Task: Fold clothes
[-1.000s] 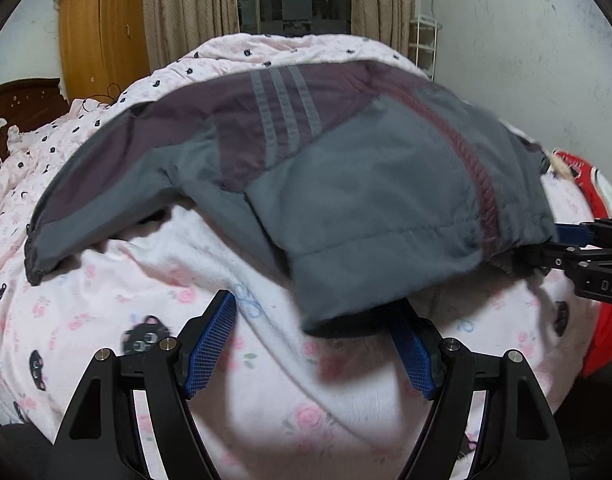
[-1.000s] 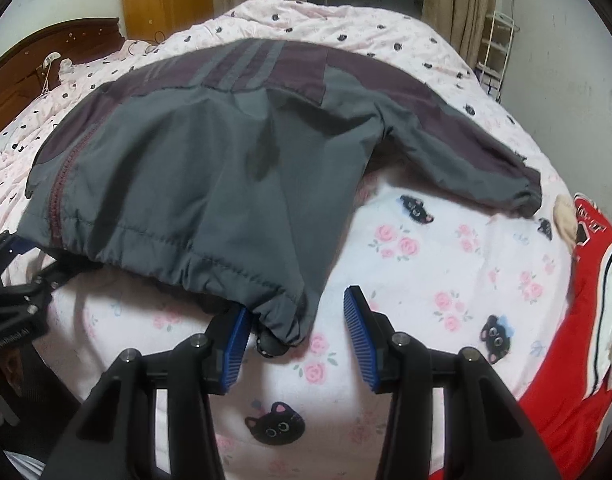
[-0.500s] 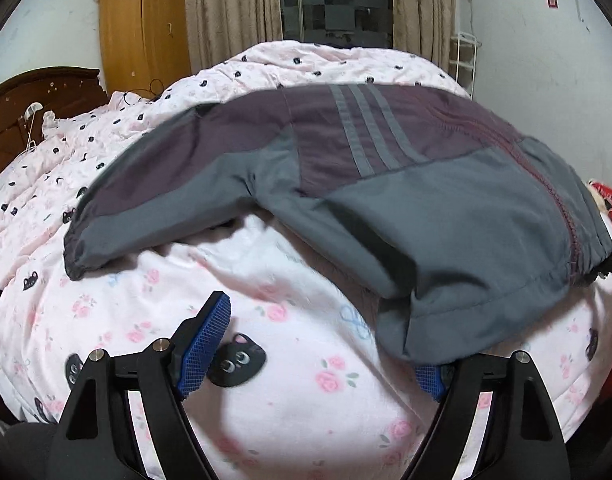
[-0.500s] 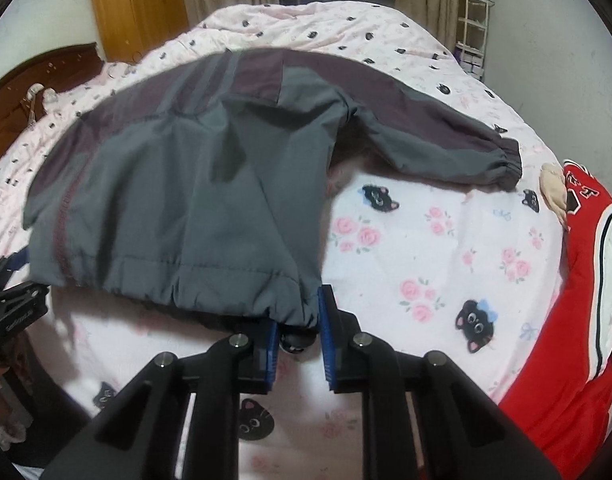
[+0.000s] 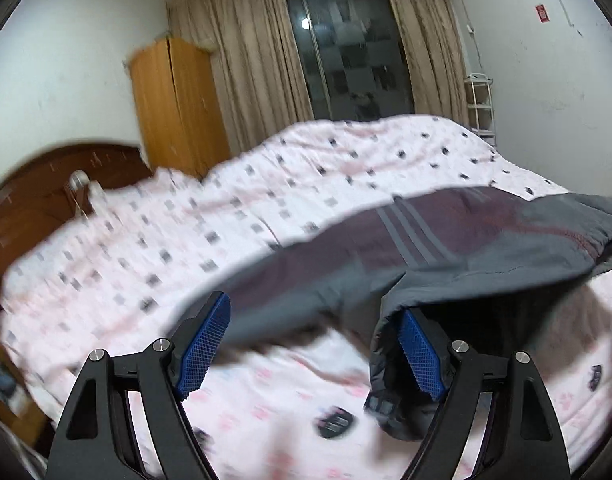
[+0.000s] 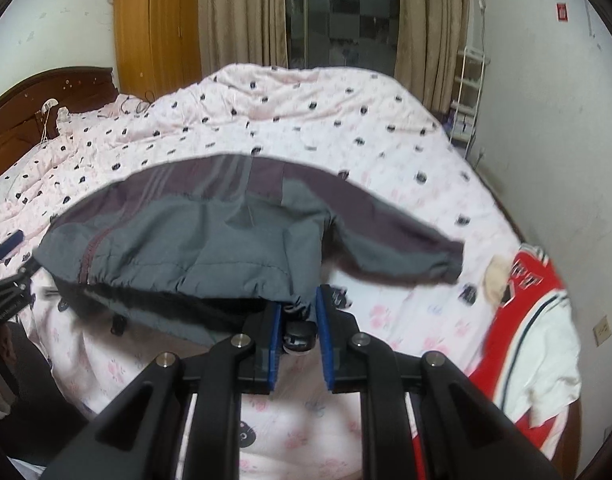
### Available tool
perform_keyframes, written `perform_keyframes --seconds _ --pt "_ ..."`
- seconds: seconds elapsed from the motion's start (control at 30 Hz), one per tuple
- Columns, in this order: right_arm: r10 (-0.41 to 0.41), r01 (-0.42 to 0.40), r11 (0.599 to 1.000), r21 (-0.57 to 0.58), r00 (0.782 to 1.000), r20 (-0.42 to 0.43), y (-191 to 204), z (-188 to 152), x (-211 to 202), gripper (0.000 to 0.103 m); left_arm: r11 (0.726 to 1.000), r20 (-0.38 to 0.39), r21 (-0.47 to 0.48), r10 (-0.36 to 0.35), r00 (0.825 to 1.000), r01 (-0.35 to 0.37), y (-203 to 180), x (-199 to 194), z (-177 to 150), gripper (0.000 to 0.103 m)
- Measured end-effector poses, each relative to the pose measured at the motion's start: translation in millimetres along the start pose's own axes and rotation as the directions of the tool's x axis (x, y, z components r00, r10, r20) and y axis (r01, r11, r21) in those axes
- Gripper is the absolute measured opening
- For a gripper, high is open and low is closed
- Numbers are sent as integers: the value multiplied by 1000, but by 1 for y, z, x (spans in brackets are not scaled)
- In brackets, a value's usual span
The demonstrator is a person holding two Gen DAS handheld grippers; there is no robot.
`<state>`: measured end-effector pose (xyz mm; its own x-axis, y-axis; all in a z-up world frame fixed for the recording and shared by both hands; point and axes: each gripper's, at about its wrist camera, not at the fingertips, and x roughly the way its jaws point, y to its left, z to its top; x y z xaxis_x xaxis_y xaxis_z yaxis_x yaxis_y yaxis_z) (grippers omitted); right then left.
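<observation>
The grey and maroon jacket (image 6: 194, 236) hangs in the air above the bed (image 6: 306, 120), stretched between the two tools. The right tool (image 6: 298, 340) has its blue pads pressed close together on the bunched hem at the jacket's near corner, and a black cord stopper (image 6: 300, 338) dangles between the fingers just behind the pinch. One sleeve (image 6: 402, 248) sticks out to the right of that view, its cuff clear of the quilt.

In the left wrist view, the left tool (image 5: 314, 344) stands spread wide. Jacket (image 5: 446, 248) cloth is draped over and around its right finger (image 5: 420, 356), and a fold hangs down past the pad. The left finger (image 5: 204, 344) touches nothing; it only has the sleeve behind it. Whether that cloth is truly held or just hooked on the one finger I cannot tell.

The three grey stripes (image 5: 410, 236) on the maroon shoulder face up. A red and white garment (image 6: 522, 320) lies on the bed's right edge, apart from the jacket. A wooden wardrobe (image 6: 156, 28) and curtains (image 6: 246, 12) stand at the far wall.
</observation>
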<state>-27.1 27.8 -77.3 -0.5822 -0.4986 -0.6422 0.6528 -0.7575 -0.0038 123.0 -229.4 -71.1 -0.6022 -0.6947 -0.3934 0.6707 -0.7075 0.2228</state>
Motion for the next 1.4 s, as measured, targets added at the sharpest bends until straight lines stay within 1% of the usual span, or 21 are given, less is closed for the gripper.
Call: perform_keyframes --seconds 0.07,0.1,0.17,0.23,0.33,0.37,0.47,0.6,0.7,0.73,0.8,0.87,0.9,0.97,1.03,1.1,1.2,1.3,1.33,1.37,1.4 --pt "4 -4 1000 -4 1000 13 0 6 -8 17 997 31 64 36 999 -38 1 -6 6 79" --pt "6 -6 1000 -6 1000 19 1 9 -11 17 996 38 84 40 998 -43 2 -7 7 79" --pt "4 -4 1000 -29 1000 18 3 11 -16 17 990 31 136 42 999 -45 -1 -10 4 79" --pt "-6 6 998 -61 1000 0 5 7 -16 17 981 23 189 43 999 -47 -4 -13 0 79" --pt "-35 31 995 -93 998 -43 5 -7 -11 17 963 -44 270 29 999 -17 -15 -11 -17 79" --pt "-46 40 995 -92 997 -63 2 -14 -7 17 956 -65 295 36 997 -15 -20 -9 -25 79" --pt "-66 57 996 -72 991 -117 -7 -33 7 17 936 -140 351 78 987 -24 -30 4 -47 79" --pt "-78 69 996 -54 980 -183 -16 -55 26 17 915 -196 400 138 971 -49 -35 22 -67 80" --pt "-76 65 996 -53 972 -223 -17 -66 41 17 913 -244 405 158 957 -48 -33 35 -72 80" --pt "-69 58 997 -52 969 -236 -16 -69 46 18 914 -251 402 163 954 -50 -33 37 -71 80" --pt "-54 44 998 -42 961 -271 -14 -76 57 19 925 -249 376 155 956 -52 -30 35 -69 80" --pt "-17 19 1000 3 951 -309 -16 -84 69 34 941 -252 336 138 958 -48 -26 31 -66 80" --pt "13 -3 999 32 948 -319 -17 -88 72 36 945 -255 324 136 957 -48 -24 31 -65 80" --pt "59 -36 996 78 948 -313 -19 -94 75 46 955 -264 294 131 955 -49 -17 31 -63 80" --pt "78 -47 993 110 951 -299 -21 -99 76 54 967 -279 250 121 953 -49 -11 31 -62 80" --pt "90 -52 989 141 954 -284 -23 -103 76 54 975 -291 216 116 950 -53 -5 31 -61 80" --pt "115 -66 979 192 959 -257 -27 -104 77 54 978 -299 198 125 946 -67 2 33 -61 80" --pt "116 -62 977 202 956 -269 -28 -104 83 50 979 -307 191 122 944 -65 4 35 -62 80" --pt "106 -53 980 193 955 -278 -27 -104 85 44 979 -308 193 121 944 -63 3 35 -62 80" --pt "97 -45 982 185 955 -282 -26 -104 86 34 979 -308 195 120 944 -61 2 34 -62 80" --pt "103 -51 981 186 953 -284 -26 -104 86 28 979 -309 197 119 943 -59 1 34 -62 80"
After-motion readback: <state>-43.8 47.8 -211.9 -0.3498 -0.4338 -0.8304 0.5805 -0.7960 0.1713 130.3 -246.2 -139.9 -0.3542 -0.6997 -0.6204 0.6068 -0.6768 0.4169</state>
